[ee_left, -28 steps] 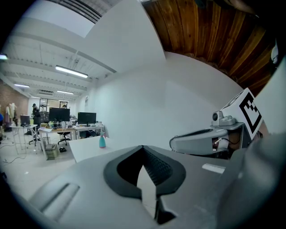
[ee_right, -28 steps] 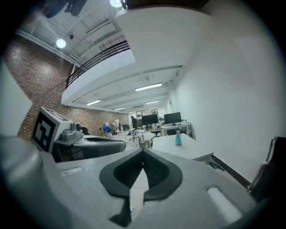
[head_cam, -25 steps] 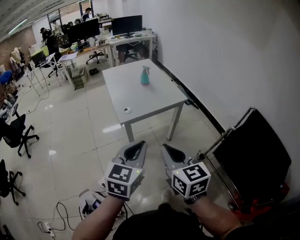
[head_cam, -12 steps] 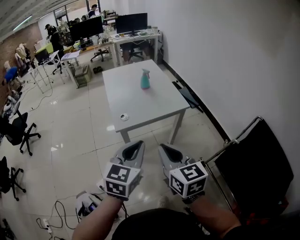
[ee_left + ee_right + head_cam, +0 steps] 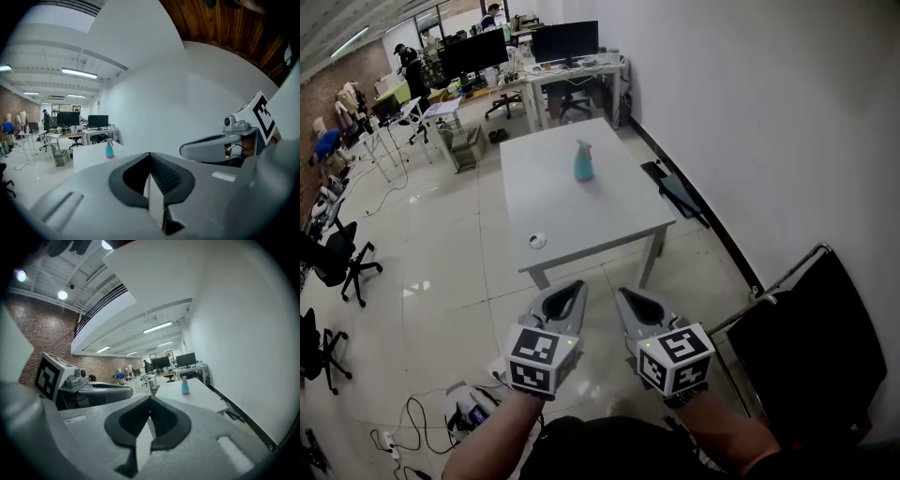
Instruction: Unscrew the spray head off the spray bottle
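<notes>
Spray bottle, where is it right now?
In the head view the spray bottle stands upright on the white table, toward its far end, roughly centred.

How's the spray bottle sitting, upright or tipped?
Upright: the spray bottle stands on the white table, spray head on top.

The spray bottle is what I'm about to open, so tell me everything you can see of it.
The spray bottle is small and far off. It has a teal body that looks like plastic, with a pinkish spray head on top, not yet unscrewed. It stands upright on the white table, towards its far end, touching only the tabletop. Finer detail is too small to tell.
</notes>
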The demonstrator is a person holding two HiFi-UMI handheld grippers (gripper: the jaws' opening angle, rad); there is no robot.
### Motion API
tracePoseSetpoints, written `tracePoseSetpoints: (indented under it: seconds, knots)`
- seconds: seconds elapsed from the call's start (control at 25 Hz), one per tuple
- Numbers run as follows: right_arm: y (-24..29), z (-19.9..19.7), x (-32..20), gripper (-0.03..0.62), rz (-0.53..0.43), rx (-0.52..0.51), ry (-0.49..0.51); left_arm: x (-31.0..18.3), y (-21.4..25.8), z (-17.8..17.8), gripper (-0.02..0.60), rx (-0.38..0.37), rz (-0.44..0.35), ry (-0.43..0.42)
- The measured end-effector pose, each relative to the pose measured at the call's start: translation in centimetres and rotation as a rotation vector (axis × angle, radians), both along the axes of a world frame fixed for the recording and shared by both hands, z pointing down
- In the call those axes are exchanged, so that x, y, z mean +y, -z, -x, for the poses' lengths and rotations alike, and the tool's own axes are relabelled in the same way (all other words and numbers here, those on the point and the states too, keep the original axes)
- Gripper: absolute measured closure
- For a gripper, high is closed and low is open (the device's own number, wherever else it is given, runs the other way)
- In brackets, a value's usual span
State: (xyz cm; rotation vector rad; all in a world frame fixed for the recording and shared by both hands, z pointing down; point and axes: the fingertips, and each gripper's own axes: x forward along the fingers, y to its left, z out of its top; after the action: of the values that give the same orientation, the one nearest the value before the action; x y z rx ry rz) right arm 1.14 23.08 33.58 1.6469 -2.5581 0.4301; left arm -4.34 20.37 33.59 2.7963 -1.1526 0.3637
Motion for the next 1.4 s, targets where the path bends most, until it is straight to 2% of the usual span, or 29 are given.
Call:
tracePoseSetpoints:
  seconds: [0.6, 1.0, 1.4]
  knots:
    - [-0.5, -2.4, -3.4, 0.602, -0.001, -0.009, -0.005, -3.9, -0.3, -2.6, 0.568, -0.002, -0.007, -0.004]
    - [-1.0, -2.4, -7.1, 0.602, 0.022, 0.031, -0.038, -8.2, -1.0, -2.2, 0.566, 0.032, 0.020, -0.026]
    - [-0.4, -0.2, -13.2, 0.603, 0.042, 0.076, -0.056, -14.4, -1.1, -0.1, 0.566, 0.072, 0.040, -0.047]
